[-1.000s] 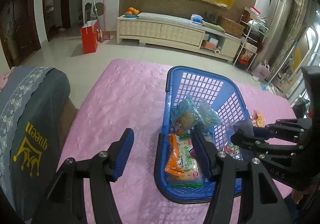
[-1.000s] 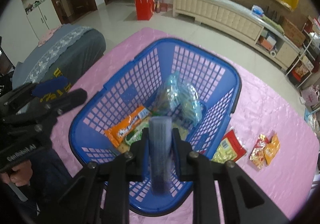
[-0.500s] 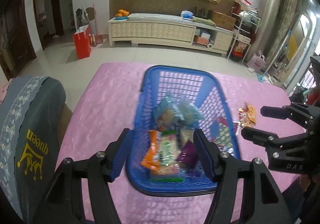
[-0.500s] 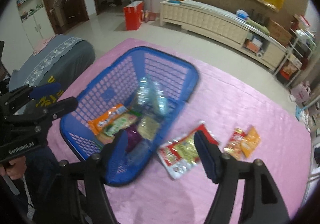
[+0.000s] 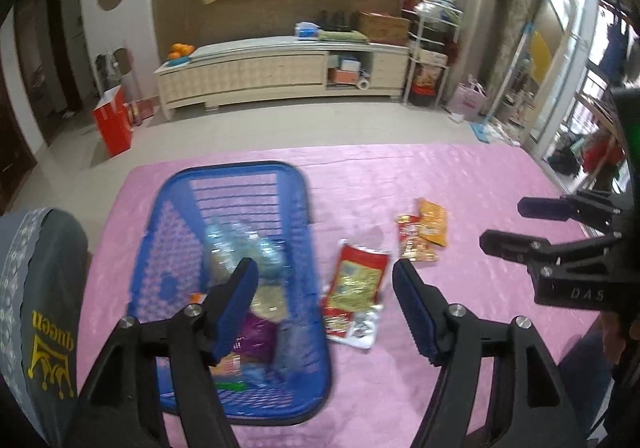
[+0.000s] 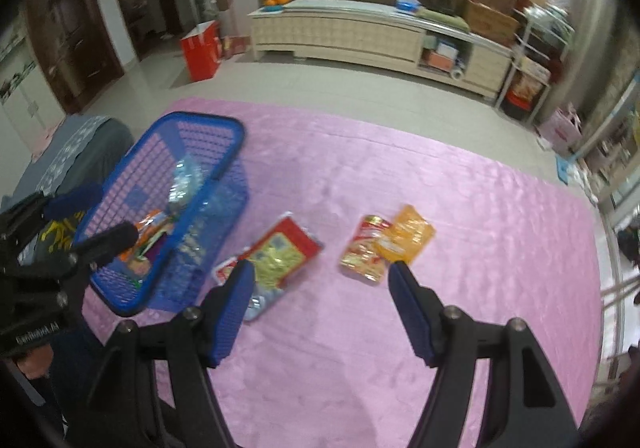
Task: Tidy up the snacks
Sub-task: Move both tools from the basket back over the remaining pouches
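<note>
A blue plastic basket stands on the left of the pink table and holds several snacks, among them clear bluish bags and a purple packet. To its right lies a red-and-yellow packet. Farther right are a small red packet and an orange one, overlapping. My left gripper hovers over the basket's right rim, its jaws opening with nothing between them. My right gripper is open and empty above the loose packets.
A pink cloth covers the table. A grey chair cover with yellow "queen" lettering is at the left edge. Beyond the table are tiled floor, a red bag and a long cream cabinet.
The right gripper let go of a dark packet over the basket and opened. Both grippers swung right, from above the basket toward the loose packets. The left jaws widened.
</note>
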